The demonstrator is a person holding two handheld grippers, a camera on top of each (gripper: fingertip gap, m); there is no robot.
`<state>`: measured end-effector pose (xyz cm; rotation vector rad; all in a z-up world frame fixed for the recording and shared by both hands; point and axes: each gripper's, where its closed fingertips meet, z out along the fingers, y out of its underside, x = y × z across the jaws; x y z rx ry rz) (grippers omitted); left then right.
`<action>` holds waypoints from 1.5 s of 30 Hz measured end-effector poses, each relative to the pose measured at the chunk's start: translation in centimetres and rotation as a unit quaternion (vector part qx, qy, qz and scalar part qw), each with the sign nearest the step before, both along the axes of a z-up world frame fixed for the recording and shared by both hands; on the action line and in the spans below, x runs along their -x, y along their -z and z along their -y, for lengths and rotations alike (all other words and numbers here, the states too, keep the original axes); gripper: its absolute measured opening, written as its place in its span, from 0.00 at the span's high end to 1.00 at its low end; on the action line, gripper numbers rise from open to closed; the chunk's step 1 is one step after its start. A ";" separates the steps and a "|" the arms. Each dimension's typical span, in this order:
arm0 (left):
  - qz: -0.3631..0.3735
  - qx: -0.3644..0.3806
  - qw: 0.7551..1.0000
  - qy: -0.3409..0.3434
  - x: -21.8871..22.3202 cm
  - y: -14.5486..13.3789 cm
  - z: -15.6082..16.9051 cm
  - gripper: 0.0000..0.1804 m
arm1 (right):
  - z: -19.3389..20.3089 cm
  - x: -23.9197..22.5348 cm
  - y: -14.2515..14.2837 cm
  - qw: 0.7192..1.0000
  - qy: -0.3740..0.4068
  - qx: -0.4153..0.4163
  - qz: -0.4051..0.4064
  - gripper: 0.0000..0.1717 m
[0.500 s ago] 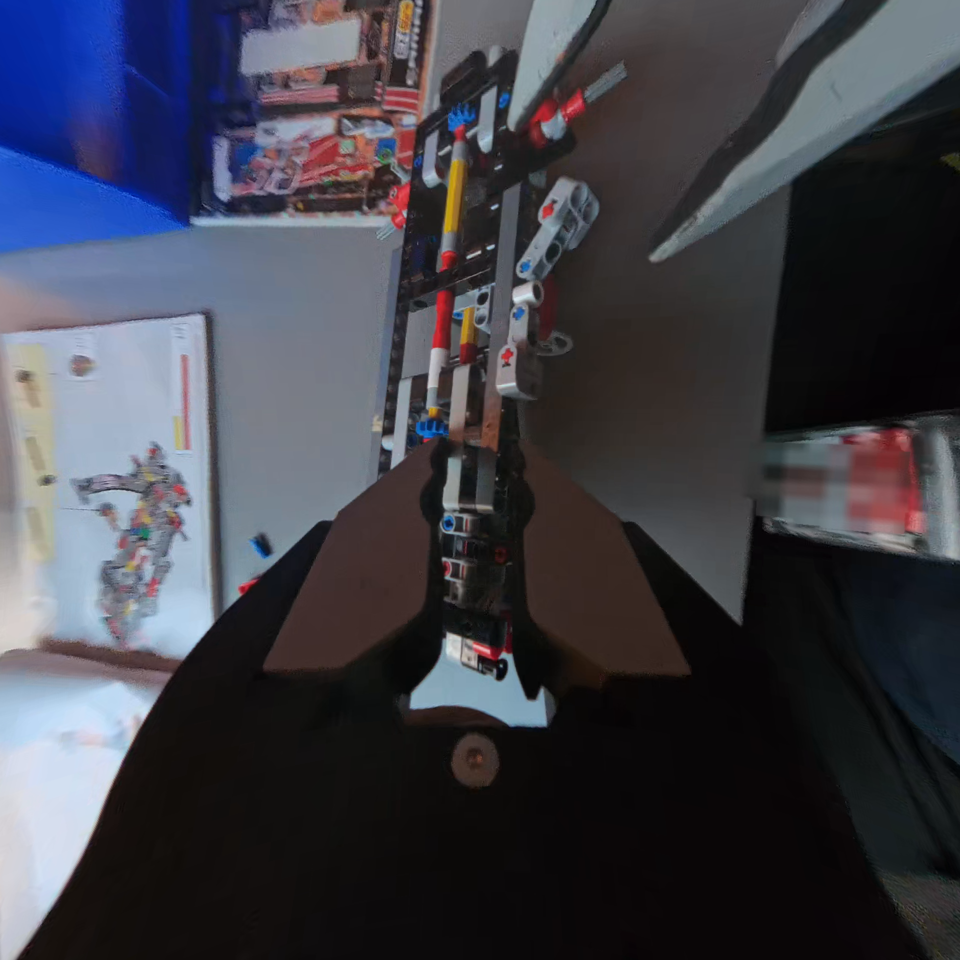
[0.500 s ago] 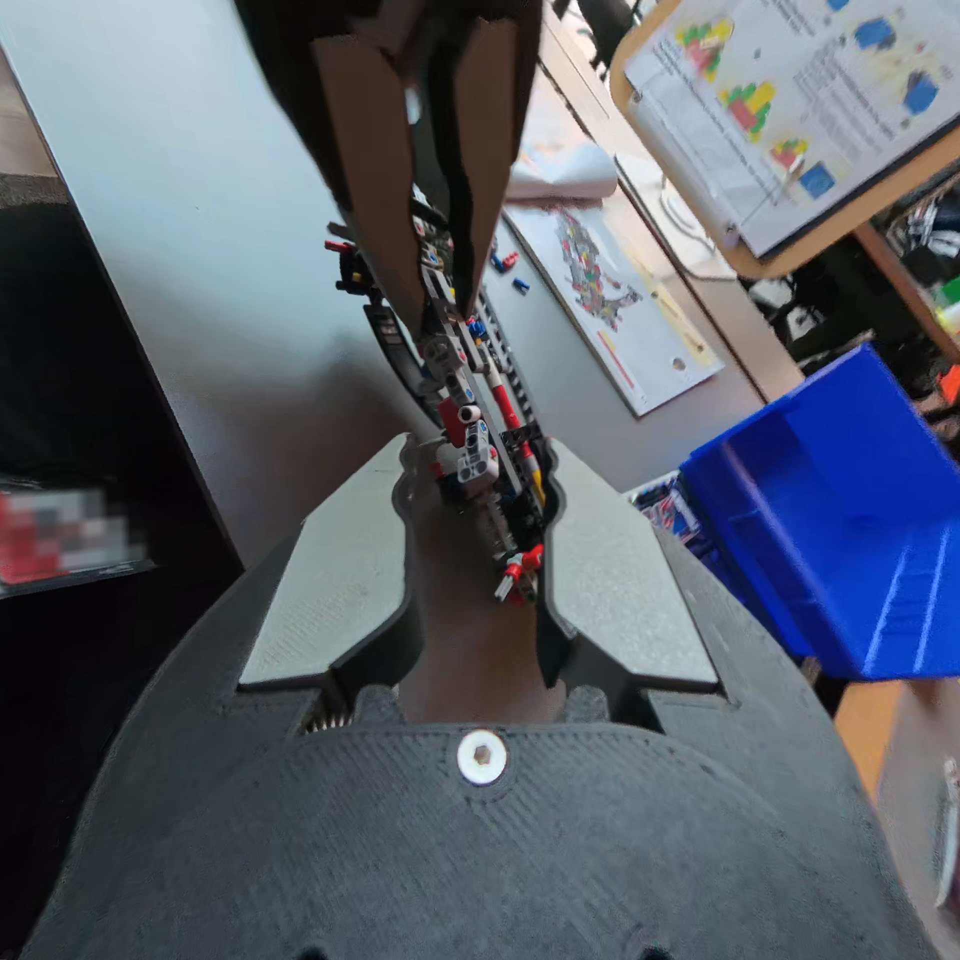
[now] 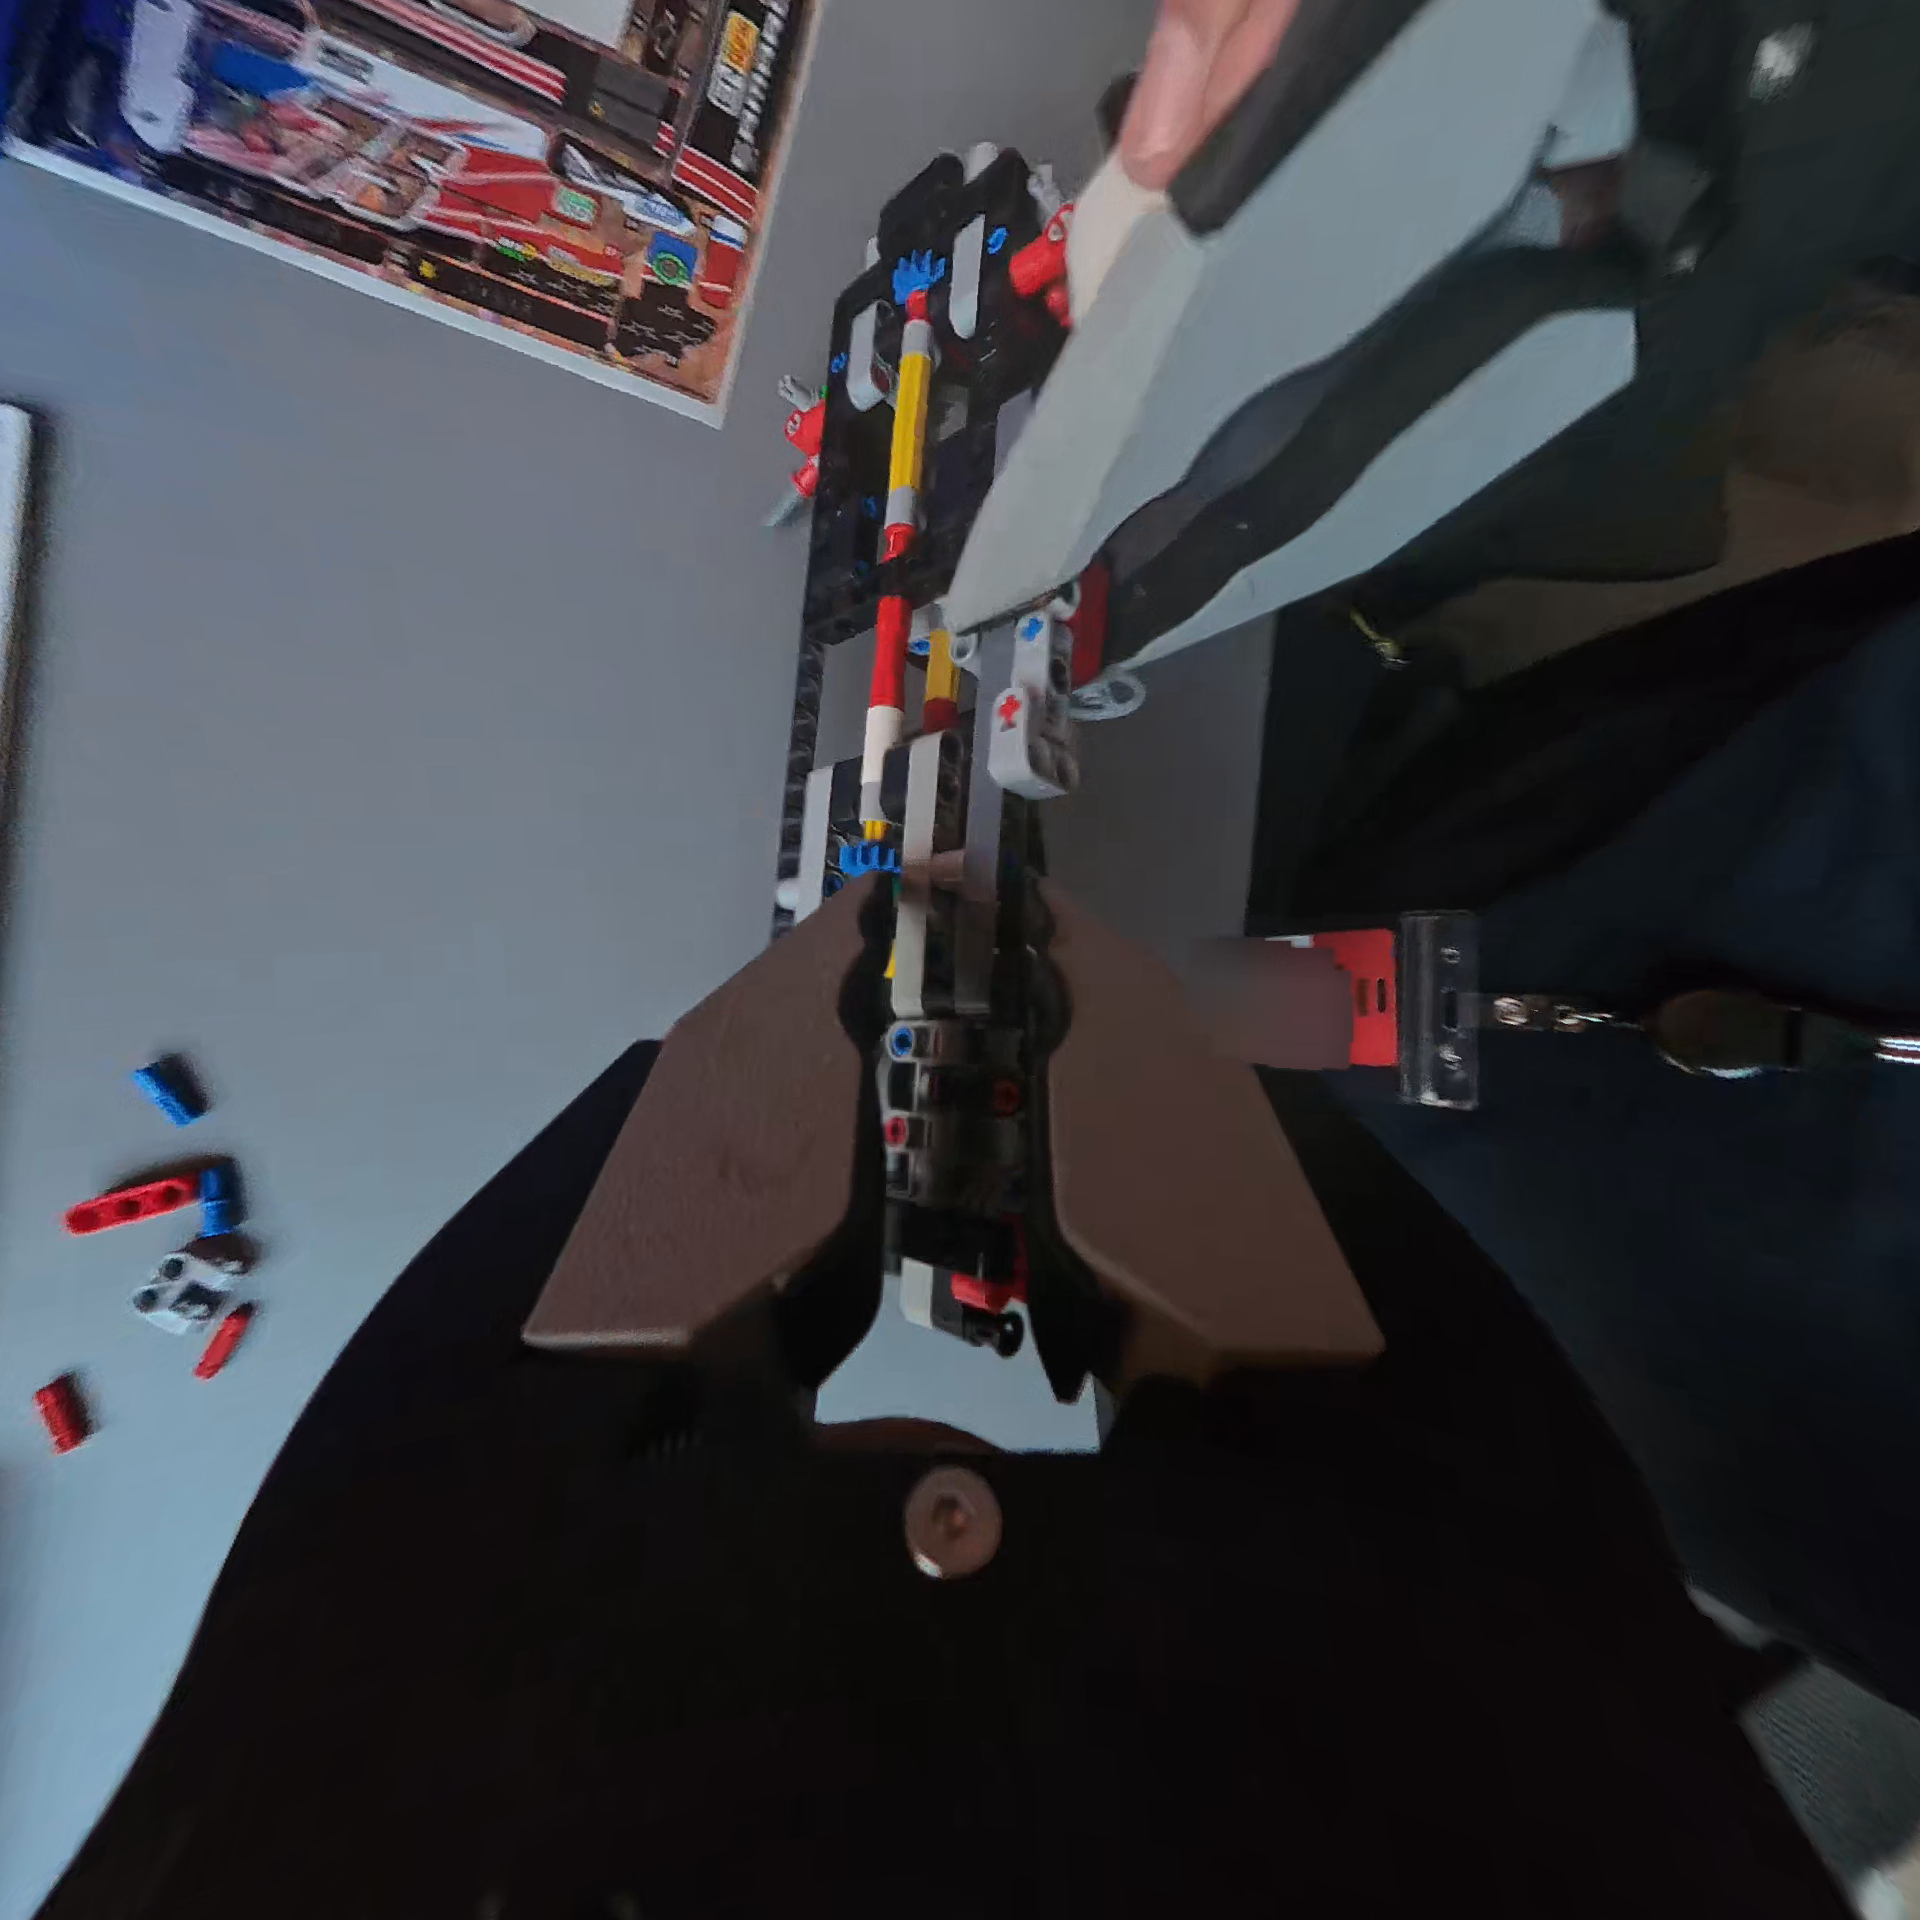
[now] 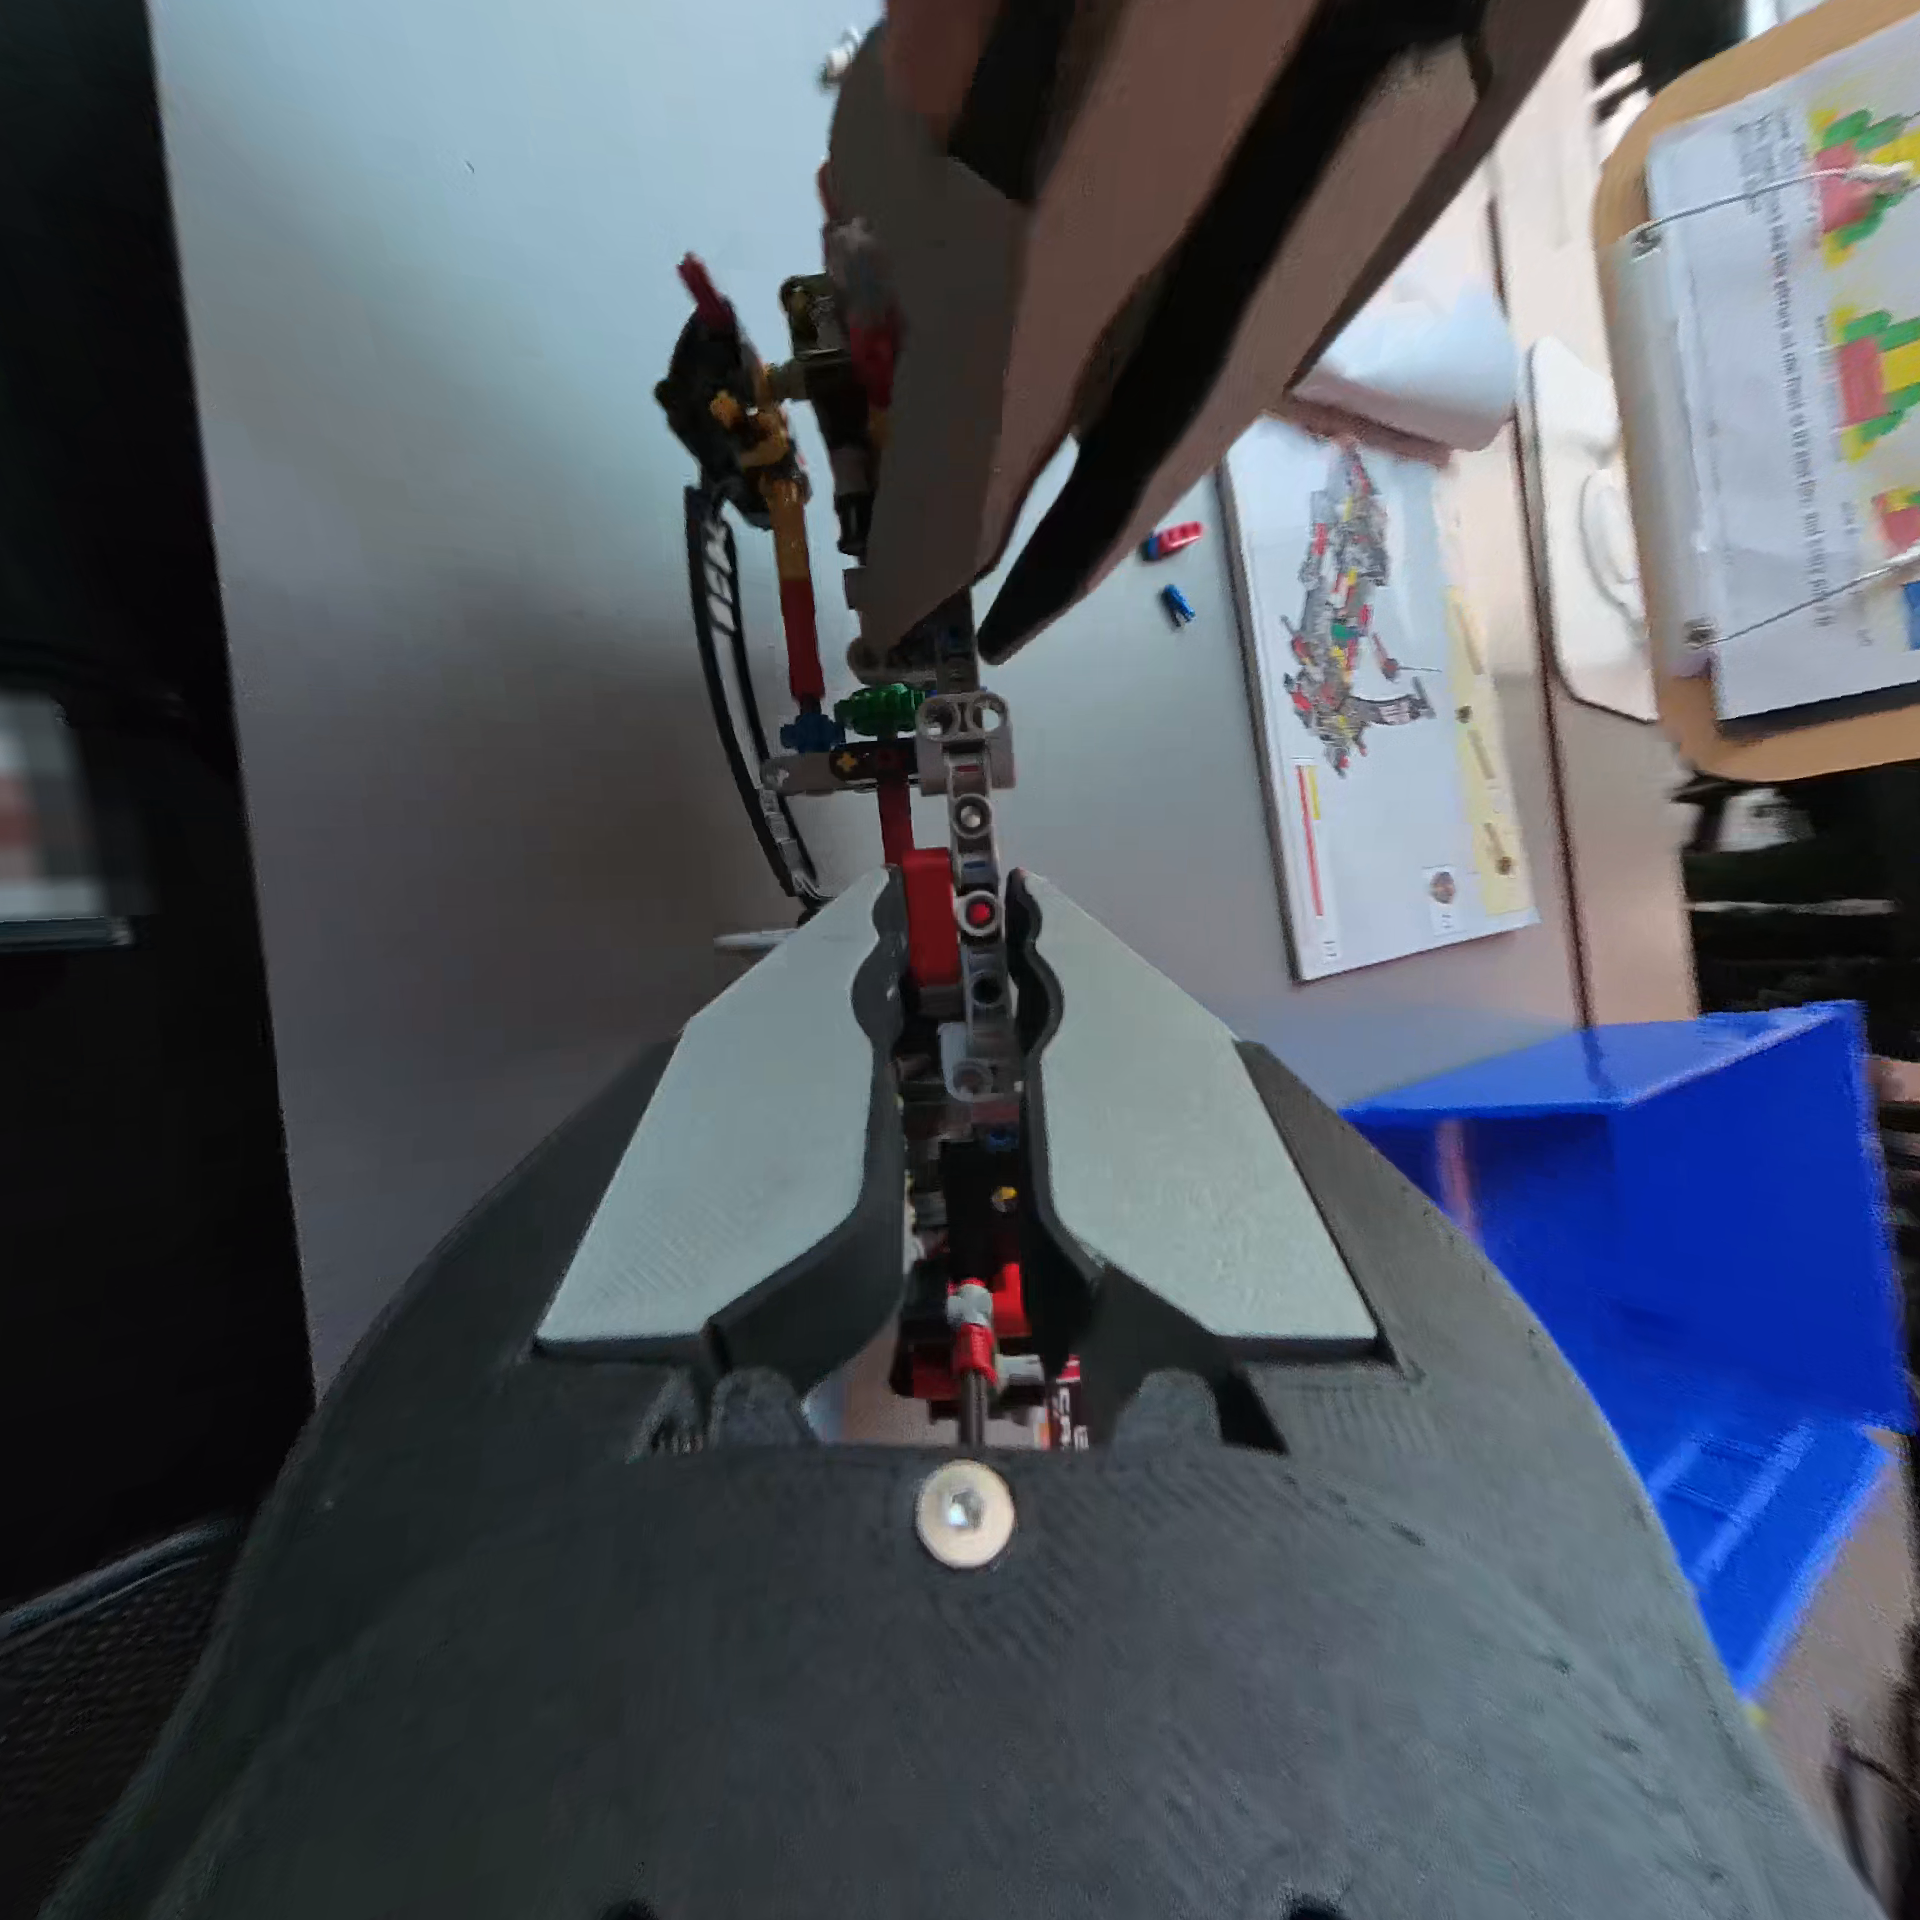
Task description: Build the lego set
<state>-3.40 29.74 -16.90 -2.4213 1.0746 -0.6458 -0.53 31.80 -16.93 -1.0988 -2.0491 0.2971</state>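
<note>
Both ends of the brick-built chassis frame point(image 3: 914, 582) are now gripped. Half a second back my right gripper point(image 4: 956, 904) stood wide, its pale fingers point(image 4: 790, 1122) either side of the frame's end without touching. Now they have closed: the pads press a red piece point(image 4: 928, 914) and a grey holed beam point(image 4: 982, 935) between them.

Left gripper point(image 3: 961, 914) — no change. Brown fingers point(image 3: 748, 1143) clamped on the frame's near end, grey and black beams squeezed in the jaws, same as before.

The frame itself is off the grey table point(image 3: 416, 727), spanning between the two grippers, long axis running from one to the other. Yellow and red axle point(image 3: 906, 436) and blue gear point(image 3: 916, 275) visible along it.

View has swung since the last look; blur at the edges.

On the table below: loose red, blue and white pieces point(image 3: 177, 1236), a printed box point(image 3: 436, 177), an open instruction sheet point(image 4: 1371, 707). Blue bin point(image 4: 1662, 1299) off to my right.
</note>
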 end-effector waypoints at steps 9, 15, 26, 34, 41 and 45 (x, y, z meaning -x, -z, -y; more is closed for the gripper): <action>-0.035 -0.139 0.990 0.000 1.1 -1.6 -3.0 0.90 | -1.7 2.0 -0.4 0.986 -0.049 0.151 0.051 0.90; -0.062 -0.139 0.988 0.008 3.2 -3.2 -3.9 0.94 | -2.3 3.4 -1.3 0.972 -0.068 0.215 0.065 0.91; -0.012 -0.135 0.991 0.014 5.3 -5.4 -4.7 0.77 | -4.0 4.0 -1.1 0.956 -0.072 0.275 0.071 0.91; -0.007 -0.046 0.997 0.053 3.0 0.1 -5.1 0.87 | -4.4 4.7 -1.2 0.952 -0.076 0.293 0.043 0.91; 0.027 -0.045 0.998 0.044 3.0 0.0 -5.2 0.87 | -4.7 4.8 -0.9 0.964 -0.078 0.249 0.047 0.91; 0.023 -0.058 0.997 0.040 3.2 0.1 -5.5 0.87 | -5.0 5.0 -0.8 0.968 -0.060 0.235 0.058 0.91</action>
